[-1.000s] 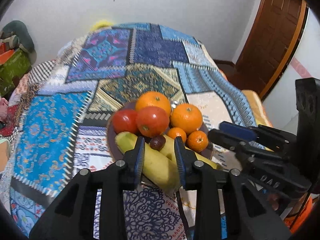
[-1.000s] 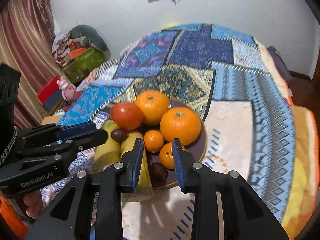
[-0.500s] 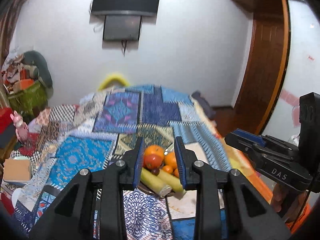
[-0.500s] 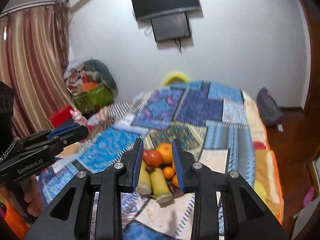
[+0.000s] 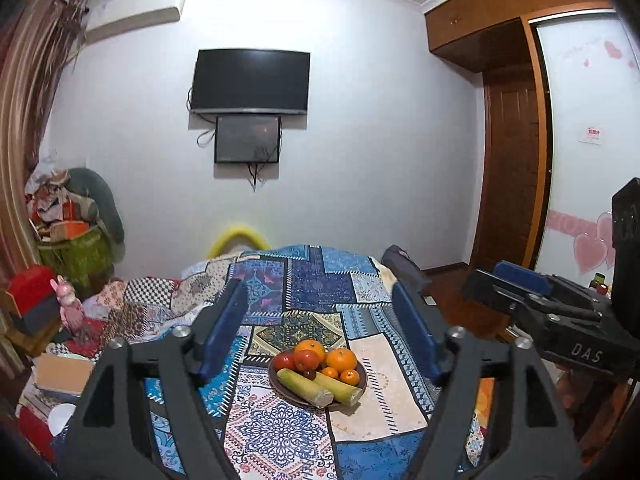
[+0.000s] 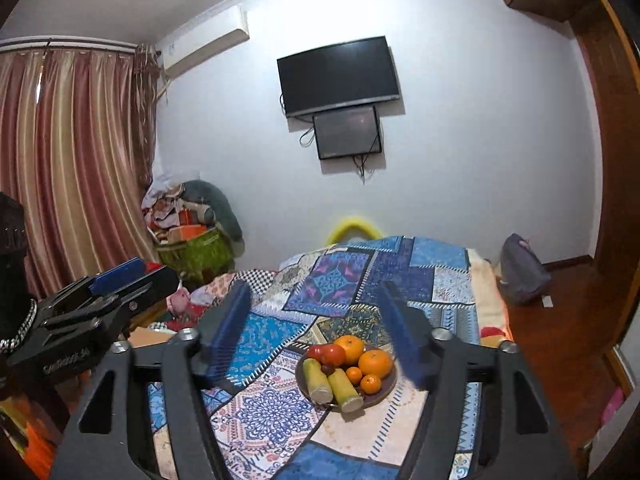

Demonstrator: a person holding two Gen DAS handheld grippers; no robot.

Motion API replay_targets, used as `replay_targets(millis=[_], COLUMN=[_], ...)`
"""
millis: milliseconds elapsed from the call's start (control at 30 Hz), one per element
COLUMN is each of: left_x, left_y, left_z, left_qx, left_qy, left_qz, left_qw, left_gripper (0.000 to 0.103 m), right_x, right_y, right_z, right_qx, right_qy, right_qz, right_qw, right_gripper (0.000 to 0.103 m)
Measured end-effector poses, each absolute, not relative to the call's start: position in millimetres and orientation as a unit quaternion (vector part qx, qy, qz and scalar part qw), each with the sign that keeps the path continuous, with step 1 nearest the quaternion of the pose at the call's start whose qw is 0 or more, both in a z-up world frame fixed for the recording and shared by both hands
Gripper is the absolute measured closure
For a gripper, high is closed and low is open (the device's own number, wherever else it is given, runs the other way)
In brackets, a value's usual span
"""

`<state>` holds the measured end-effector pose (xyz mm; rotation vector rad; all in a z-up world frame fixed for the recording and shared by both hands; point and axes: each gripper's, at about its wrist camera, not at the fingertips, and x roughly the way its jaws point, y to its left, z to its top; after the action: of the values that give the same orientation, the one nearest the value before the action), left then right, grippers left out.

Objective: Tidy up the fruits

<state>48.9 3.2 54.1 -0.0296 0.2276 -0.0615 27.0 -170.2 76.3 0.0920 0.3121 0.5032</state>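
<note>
Both the left gripper and right gripper have just spread their jaws, seemingly empty, above the fruit plate.

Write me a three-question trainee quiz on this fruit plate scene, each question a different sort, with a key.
1. True or false: the left gripper is holding a fruit.
2. Multiple choice: where do the two pale green stalk pieces lie? A) on the plate, at its near edge, B) on the bedspread beside the plate, C) in the right gripper.
3. Fill in: the two red fruits beside the oranges look like ____.

Key
1. False: its jaws stand open with nothing between them.
2. A
3. tomatoes
</note>
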Motion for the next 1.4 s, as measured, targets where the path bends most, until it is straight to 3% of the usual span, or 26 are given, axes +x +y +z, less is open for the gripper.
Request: replay_targets(millis=[100,333,1400], left_x=[36.3,20.5,11.6], left_y=[1.5,1.7,3.1], left_z=[54.9,54.0,52.3], left_qx=[-0.010,-0.010,-0.006], left_qy=[0.104,0.096,0.092], left_qz=[-0.025,-0.018,-0.003], left_qw=[0.994,0.995,0.996], left_gripper=[0.012,0.003,0.000], right_x=[20.4,6.9,-20.9], right_y=[-167.7,-167.5,-170.0], right_z=[76.9,77.1,80.6], right_qx=[0.039,0.036,0.018], right_qy=[0.142,0.127,0.105], right_qz=[0.234,0.210,0.195], right_qw=[0.961,0.969,0.975], right_gripper=[0.018,0.000,0.000])
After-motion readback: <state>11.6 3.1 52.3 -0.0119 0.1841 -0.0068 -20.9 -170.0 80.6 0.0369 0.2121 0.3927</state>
